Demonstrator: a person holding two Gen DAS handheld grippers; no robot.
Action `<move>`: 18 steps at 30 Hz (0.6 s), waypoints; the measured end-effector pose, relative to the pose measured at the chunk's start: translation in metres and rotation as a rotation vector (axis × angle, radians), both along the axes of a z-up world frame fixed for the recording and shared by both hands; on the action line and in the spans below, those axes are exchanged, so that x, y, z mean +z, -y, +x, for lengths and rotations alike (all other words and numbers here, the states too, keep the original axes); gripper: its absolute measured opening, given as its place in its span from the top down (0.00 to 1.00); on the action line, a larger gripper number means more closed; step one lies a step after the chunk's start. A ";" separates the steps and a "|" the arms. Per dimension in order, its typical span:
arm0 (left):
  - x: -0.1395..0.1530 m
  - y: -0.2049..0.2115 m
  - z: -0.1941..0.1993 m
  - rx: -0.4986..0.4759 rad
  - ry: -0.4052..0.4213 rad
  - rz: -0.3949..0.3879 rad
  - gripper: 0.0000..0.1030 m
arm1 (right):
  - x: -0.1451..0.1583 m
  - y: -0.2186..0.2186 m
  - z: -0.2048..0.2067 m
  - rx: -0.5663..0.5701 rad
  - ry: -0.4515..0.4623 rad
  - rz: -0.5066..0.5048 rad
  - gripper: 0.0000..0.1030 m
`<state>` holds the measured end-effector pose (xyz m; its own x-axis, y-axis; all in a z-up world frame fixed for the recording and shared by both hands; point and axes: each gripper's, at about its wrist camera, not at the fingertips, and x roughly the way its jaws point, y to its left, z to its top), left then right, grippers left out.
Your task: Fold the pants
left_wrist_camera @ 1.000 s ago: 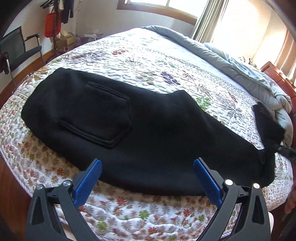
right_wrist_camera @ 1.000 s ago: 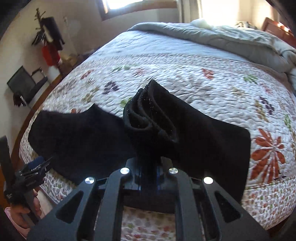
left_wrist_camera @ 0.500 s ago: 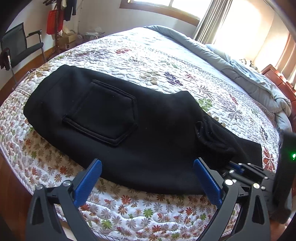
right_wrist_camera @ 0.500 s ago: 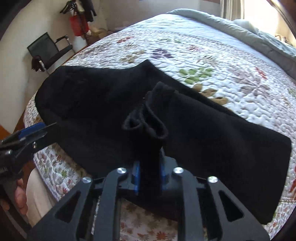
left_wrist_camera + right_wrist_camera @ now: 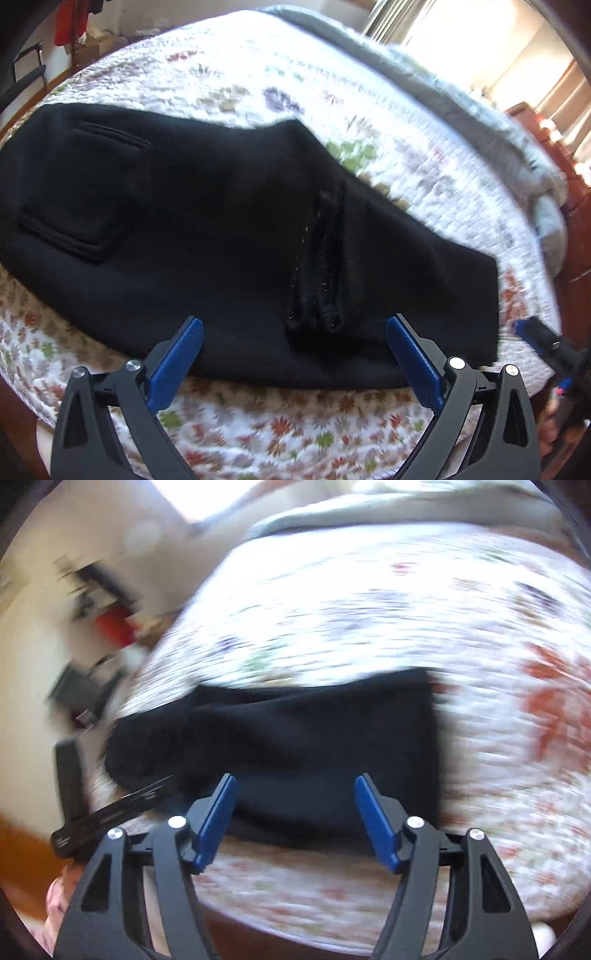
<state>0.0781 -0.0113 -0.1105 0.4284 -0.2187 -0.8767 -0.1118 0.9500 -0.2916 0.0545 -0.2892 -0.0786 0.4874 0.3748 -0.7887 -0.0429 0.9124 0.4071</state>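
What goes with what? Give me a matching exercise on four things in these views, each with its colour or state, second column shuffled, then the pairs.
Column one:
1. pants
2. quilt
3. left hand-held gripper
4. grey blanket

Column two:
A. white with a flower print
B. bunched along the far edge of the bed
C. black, leg end folded back over itself
D. open, nothing between its pads

Pairs: 1-C, 2-A, 3-D, 4-B
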 end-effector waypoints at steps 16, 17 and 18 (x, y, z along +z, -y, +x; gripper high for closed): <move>-0.022 0.036 0.021 -0.066 -0.054 0.186 0.03 | -0.051 0.067 -0.002 0.023 -0.108 0.271 0.78; -0.023 0.037 0.021 -0.067 -0.052 0.192 0.03 | -0.050 0.067 -0.001 0.018 -0.115 0.260 0.78; -0.024 0.039 0.020 -0.067 -0.050 0.196 0.03 | -0.053 0.066 -0.002 0.008 -0.146 0.227 0.78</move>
<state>0.0986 -0.0502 -0.1344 0.3734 -0.0686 -0.9251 -0.0560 0.9938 -0.0963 0.0520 -0.3552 -0.1315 0.3706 0.5536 -0.7458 0.0243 0.7969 0.6036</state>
